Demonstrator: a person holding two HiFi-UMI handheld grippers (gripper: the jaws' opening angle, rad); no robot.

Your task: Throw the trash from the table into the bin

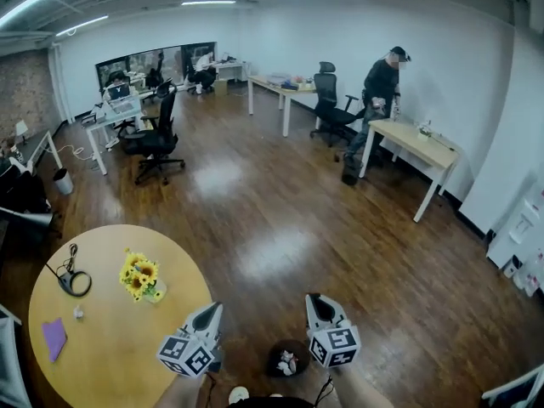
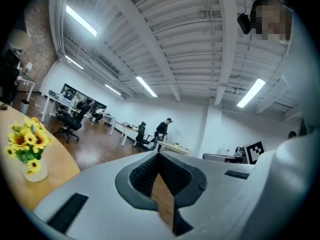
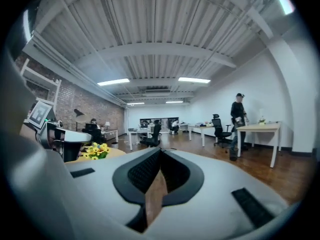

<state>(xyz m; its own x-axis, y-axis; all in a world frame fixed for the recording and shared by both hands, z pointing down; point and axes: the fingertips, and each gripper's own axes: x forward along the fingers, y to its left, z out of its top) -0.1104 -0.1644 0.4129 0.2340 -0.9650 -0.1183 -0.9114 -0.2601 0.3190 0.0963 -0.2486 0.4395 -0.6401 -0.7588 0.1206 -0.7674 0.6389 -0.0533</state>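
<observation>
now your left gripper (image 1: 210, 311) and right gripper (image 1: 316, 301) are each pressed together, empty; white trash (image 1: 287, 362) sits in the bin (image 1: 274, 354) at six o'clock, between them.

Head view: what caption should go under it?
Left gripper and right gripper, both shut, near the bin, beside the sunflower table.

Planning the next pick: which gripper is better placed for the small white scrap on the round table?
Probably left. The left gripper, shut and empty, is beside the table, nearer the white scrap; the right gripper is past the bin.
</observation>
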